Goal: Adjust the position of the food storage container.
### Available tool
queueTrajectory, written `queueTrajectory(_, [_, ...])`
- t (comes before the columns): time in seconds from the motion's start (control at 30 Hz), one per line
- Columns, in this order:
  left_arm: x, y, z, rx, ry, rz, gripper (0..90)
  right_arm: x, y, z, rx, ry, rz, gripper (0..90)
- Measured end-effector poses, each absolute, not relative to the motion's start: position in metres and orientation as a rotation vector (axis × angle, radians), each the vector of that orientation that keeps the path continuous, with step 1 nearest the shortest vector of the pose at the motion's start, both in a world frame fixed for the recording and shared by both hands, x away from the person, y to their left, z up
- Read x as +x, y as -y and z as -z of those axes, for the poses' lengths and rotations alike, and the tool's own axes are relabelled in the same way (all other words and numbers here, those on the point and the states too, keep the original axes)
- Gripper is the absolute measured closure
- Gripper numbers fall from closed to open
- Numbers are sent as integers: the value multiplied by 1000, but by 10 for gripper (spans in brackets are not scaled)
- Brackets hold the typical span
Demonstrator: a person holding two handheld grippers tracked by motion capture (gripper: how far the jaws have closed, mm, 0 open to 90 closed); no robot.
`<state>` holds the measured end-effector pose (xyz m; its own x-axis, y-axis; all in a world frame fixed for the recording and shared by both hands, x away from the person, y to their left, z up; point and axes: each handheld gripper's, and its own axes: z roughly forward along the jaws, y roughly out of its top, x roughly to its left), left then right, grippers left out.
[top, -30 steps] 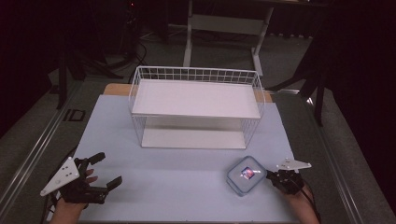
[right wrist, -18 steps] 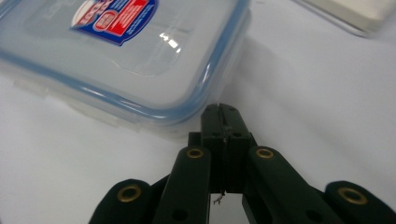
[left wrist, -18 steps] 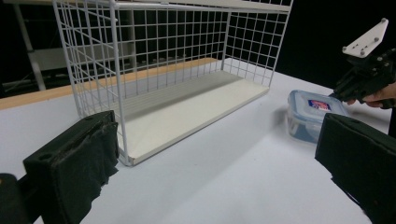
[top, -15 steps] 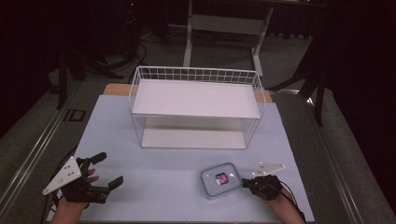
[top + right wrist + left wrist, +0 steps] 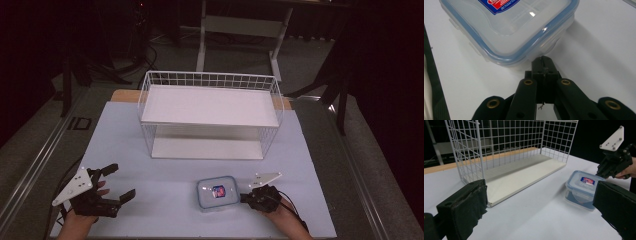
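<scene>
The surface is a pale sheet that covers most of the table. At the middle of its far edge stands a white wire rack with two flat shelves, one on top and one at the bottom. Both shelves carry nothing.

Near the front edge of the surface, a little right of the middle, sits a small clear plastic box with a blue-rimmed lid and a red and blue sticker on top. Its lid is on. The box rests flat on the surface, well apart from the rack.

The right gripper is at the right side of the box. In the right gripper view its jaws are pressed together with nothing between them, and the tip is just beside the bottom corner of the box, maybe touching it; the pictures do not make this sure. It looks like pushing, not holding.

The left gripper waits near the front left corner of the surface, far from the box. Its jaws stand wide apart and they hold nothing.

As a judgement, the work is at an early stage. The box is not yet grasped and not lifted, and if it must go to the rack, the whole carrying and placing is left to do.
</scene>
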<state>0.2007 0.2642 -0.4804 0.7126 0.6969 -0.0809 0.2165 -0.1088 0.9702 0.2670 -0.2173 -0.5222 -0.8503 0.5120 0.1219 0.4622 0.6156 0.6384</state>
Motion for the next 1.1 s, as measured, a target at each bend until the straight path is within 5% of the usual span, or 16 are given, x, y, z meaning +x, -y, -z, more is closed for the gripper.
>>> queueTrajectory(0.77, [202,-253,484,1700,-722,-424,5,269,172,525,753,-2762,-1044,887])
queueTrajectory(0.9, [202,-251,484,1717,-724,-409,5,267,185,513,773,-2695,-1039,761])
queueTrajectory(1.1, [202,-241,480,1739,-703,-381,5,260,193,495,818,-2596,-1153,362])
